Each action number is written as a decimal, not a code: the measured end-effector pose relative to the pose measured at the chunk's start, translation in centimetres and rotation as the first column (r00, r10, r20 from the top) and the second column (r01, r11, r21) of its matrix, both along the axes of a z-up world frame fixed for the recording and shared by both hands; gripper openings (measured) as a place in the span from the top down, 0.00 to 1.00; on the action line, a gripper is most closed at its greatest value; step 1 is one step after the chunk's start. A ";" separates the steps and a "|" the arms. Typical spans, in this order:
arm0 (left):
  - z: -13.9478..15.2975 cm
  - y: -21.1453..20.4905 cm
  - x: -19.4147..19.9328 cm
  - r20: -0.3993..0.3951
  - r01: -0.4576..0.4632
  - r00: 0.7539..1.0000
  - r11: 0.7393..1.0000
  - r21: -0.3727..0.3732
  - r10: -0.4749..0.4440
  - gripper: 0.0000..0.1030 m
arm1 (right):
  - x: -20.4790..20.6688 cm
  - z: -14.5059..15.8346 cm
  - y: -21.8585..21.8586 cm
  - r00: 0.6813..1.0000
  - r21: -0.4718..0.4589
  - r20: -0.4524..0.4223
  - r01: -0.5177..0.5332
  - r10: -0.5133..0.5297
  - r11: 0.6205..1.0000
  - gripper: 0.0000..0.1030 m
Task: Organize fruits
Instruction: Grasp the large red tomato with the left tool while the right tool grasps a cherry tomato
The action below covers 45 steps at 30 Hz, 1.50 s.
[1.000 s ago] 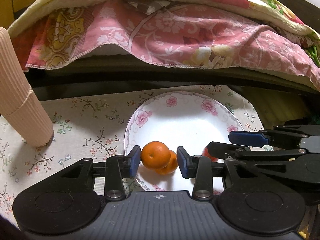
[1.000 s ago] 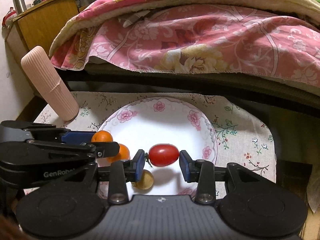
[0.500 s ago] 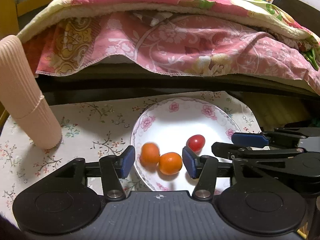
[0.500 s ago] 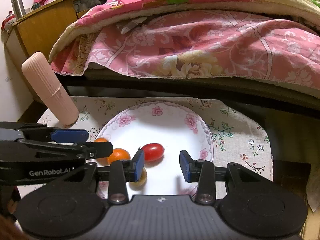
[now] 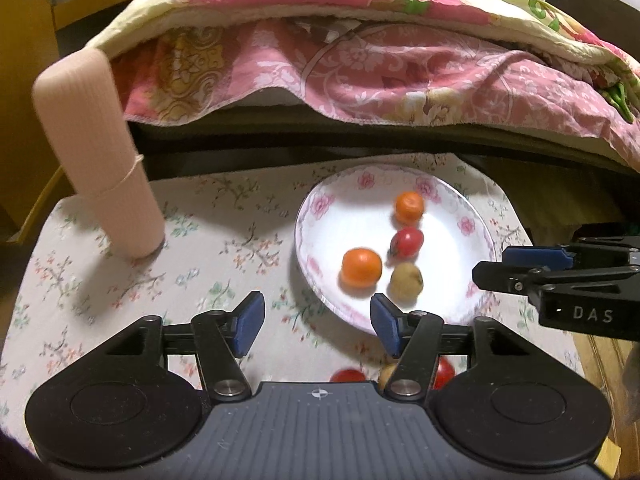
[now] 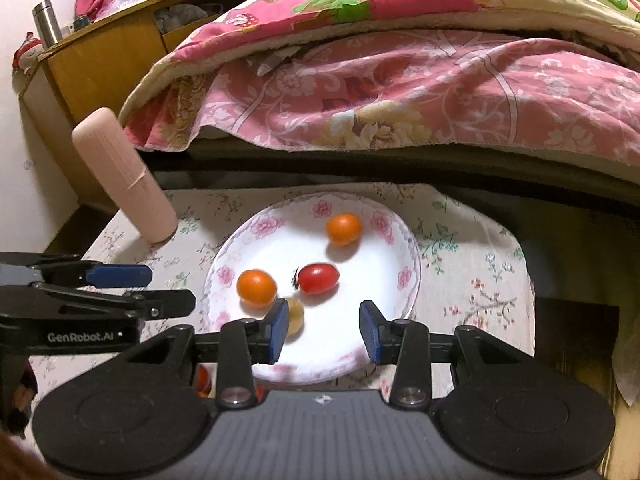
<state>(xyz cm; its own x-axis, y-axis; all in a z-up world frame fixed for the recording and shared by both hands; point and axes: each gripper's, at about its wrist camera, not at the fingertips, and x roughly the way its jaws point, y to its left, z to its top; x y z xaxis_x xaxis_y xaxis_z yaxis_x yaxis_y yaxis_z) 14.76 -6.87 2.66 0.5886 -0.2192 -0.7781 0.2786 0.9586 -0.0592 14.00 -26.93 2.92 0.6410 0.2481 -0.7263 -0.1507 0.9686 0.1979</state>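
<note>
A white plate with pink flowers (image 5: 320, 208) (image 6: 240, 240) holds two small oranges (image 5: 361, 267) (image 5: 409, 208), a red cherry tomato (image 5: 407, 242) (image 6: 319, 278) and a small yellowish fruit (image 5: 406, 279) (image 6: 295, 312). The oranges also show in the right wrist view (image 6: 256, 287) (image 6: 343, 229). My left gripper (image 5: 316, 328) is open and empty, above the cloth at the plate's near left rim. My right gripper (image 6: 324, 332) is open and empty over the plate's near edge. More red and yellowish fruits (image 5: 347, 376) lie on the cloth, partly hidden under my left gripper.
A ribbed pink cylinder (image 5: 96, 160) (image 6: 124, 176) stands at the back left of the floral tablecloth (image 5: 200, 240). A bed with a pink floral quilt (image 5: 380, 60) runs behind the table. A wooden shelf (image 6: 100, 60) stands at far left.
Both grippers let go of their fruit and pulled back and up from the plate. The orange and the tomato now lie on the plate, and one orange sits farther back.
</note>
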 end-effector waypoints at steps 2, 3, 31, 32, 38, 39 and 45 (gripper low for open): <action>0.1 0.5 -0.8 -0.003 -0.002 1.000 1.000 0.001 0.002 0.35 | -0.8 0.1 0.2 1.000 0.007 -0.002 -0.005 0.005 1.000 0.62; 0.1 0.9 -1.2 -0.006 -0.004 1.000 1.000 0.000 0.004 0.34 | -1.1 0.1 0.3 1.000 0.011 -0.004 -0.010 0.011 1.000 0.62; -3.3 4.3 -7.2 -0.112 0.042 0.993 0.998 0.041 -0.037 0.33 | -5.9 -3.5 5.5 0.984 -0.112 -0.075 -0.172 0.164 0.979 0.62; -3.4 4.2 -7.1 -0.113 0.045 0.993 0.998 0.043 -0.040 0.33 | -5.9 -3.5 5.6 0.983 -0.112 -0.077 -0.178 0.170 0.978 0.62; -4.0 3.9 -6.5 -0.112 0.056 0.992 0.997 0.059 -0.050 0.32 | -5.4 -3.8 5.9 0.978 -0.118 -0.079 -0.201 0.192 0.973 0.62; -4.1 3.9 -6.4 -0.113 0.058 0.992 0.997 0.059 -0.051 0.32 | -5.2 -3.9 5.9 0.977 -0.118 -0.082 -0.204 0.195 0.972 0.62; -4.7 4.0 -5.7 -0.127 0.062 0.990 0.996 0.065 -0.054 0.30 | -4.2 -4.8 6.0 0.975 -0.121 -0.101 -0.210 0.199 0.970 0.62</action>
<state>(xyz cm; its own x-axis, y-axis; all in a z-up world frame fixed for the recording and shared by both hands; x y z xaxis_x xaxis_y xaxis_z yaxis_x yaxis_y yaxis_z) 9.04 -2.88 -2.08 0.4738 -0.1939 -0.8590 0.3282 0.9440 -0.0321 9.81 -20.91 -1.87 0.5188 0.2667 -0.8123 -0.3360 0.9373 0.0931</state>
